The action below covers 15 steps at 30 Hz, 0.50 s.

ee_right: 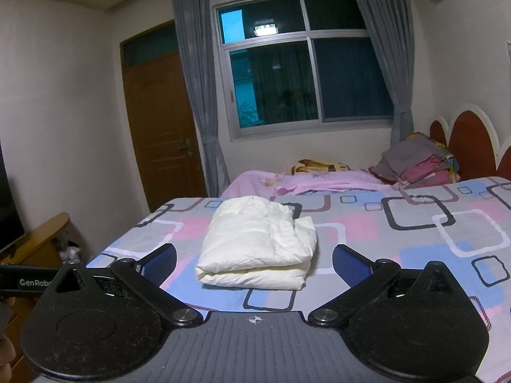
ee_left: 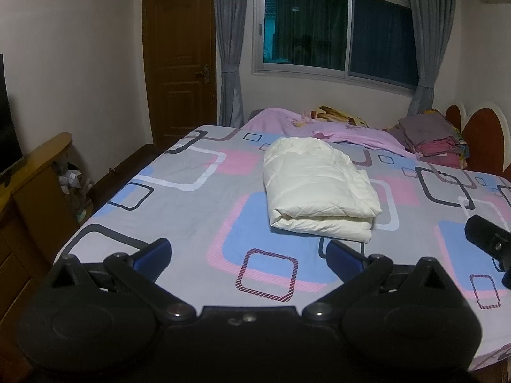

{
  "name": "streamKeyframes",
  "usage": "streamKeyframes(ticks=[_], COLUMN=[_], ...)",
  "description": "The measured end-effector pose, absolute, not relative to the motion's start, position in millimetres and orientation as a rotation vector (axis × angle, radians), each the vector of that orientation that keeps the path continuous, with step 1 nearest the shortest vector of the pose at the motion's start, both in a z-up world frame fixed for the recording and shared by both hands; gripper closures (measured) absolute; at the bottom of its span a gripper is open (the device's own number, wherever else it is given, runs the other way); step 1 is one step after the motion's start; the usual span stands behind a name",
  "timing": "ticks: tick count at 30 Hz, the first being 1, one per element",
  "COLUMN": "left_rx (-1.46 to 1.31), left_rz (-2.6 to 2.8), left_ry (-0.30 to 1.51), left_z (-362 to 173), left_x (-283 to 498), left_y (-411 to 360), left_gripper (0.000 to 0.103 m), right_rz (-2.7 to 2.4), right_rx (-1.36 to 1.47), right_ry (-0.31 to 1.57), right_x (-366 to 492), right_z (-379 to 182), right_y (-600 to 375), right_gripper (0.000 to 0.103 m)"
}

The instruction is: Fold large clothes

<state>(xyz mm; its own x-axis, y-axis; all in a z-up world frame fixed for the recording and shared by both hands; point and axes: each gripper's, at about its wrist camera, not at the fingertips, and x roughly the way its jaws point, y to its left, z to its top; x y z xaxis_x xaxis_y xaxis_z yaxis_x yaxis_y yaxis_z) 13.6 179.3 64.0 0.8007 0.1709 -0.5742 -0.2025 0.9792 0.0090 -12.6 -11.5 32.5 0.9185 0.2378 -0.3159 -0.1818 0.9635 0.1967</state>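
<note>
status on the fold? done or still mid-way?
Done, by the look of it: the cream puffy garment lies folded into a compact layered bundle on the patterned bedsheet. In hand: nothing; the left gripper and right gripper are both open, short of the bundle. Left: possibly nothing for this item. A stack of grey and pink folded clothes sits by the headboard.

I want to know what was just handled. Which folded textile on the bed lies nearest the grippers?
The cream-white folded garment, alone mid-bed just ahead of both open grippers. The grey and pink folded pile sits far back by the headboard.
</note>
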Motion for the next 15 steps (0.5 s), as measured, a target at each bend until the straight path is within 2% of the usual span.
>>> streamKeyframes(ticks=[15], left_rx=[-0.051], left_rz=[0.197], left_ry=[0.621], left_z=[62.6], left_x=[17.2], left_y=[178.6], left_gripper=[0.0], right_rz=[0.217], right_rx=[0.173], right_ry=[0.341], right_x=[-6.3], right_z=[30.3], right_y=[-7.2], right_gripper=[0.0])
